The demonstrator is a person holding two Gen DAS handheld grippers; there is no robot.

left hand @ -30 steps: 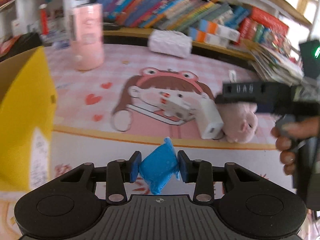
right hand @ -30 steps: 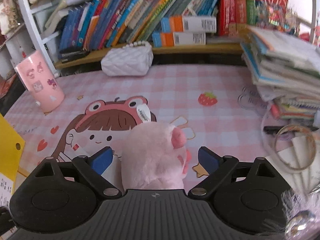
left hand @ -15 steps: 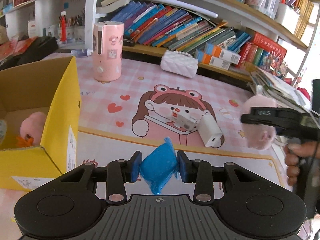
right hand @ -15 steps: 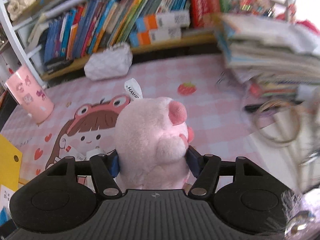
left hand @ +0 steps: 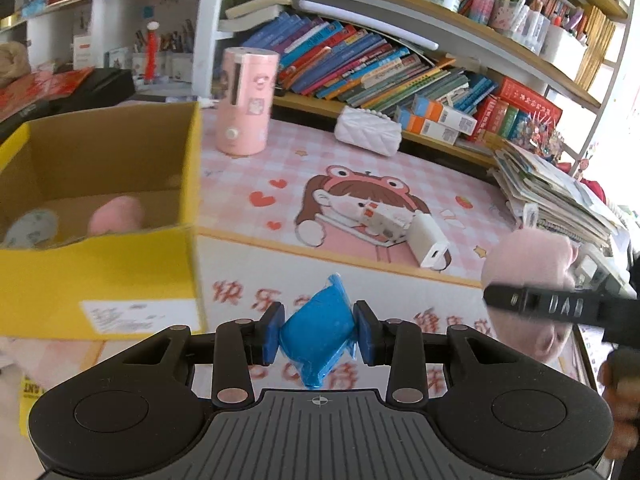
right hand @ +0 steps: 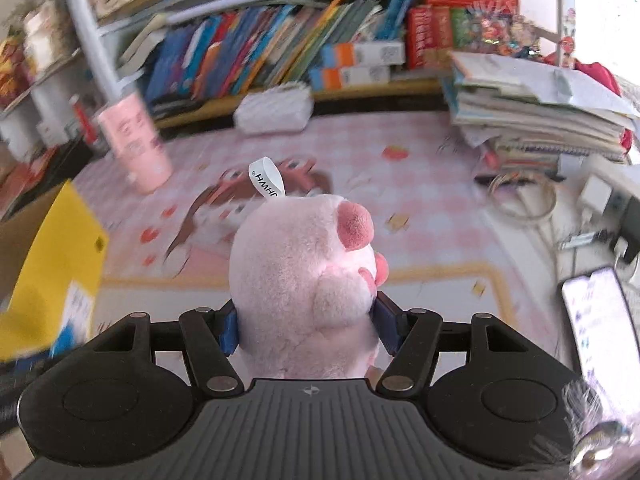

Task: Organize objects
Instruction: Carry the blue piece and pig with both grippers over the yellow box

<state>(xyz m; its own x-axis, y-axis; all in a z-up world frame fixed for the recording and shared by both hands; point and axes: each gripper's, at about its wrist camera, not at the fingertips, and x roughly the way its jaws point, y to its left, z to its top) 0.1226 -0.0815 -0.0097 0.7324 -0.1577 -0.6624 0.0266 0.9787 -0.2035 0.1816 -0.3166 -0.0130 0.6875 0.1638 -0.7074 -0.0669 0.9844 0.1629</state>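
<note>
At the left of the frame, the yellow box (left hand: 100,272) stood open on the desk (left hand: 360,168) with a pink soft toy inside. Low in the middle of the right wrist view, the right tool (right hand: 308,328) squeezed the pink plush pig (right hand: 304,280). The left tool (left hand: 318,332) pinched a small blue packet (left hand: 316,332).

left tongs (left hand: 319,333): clamped, pitched down | right tongs (right hand: 308,326): clamped, pitched down
</note>
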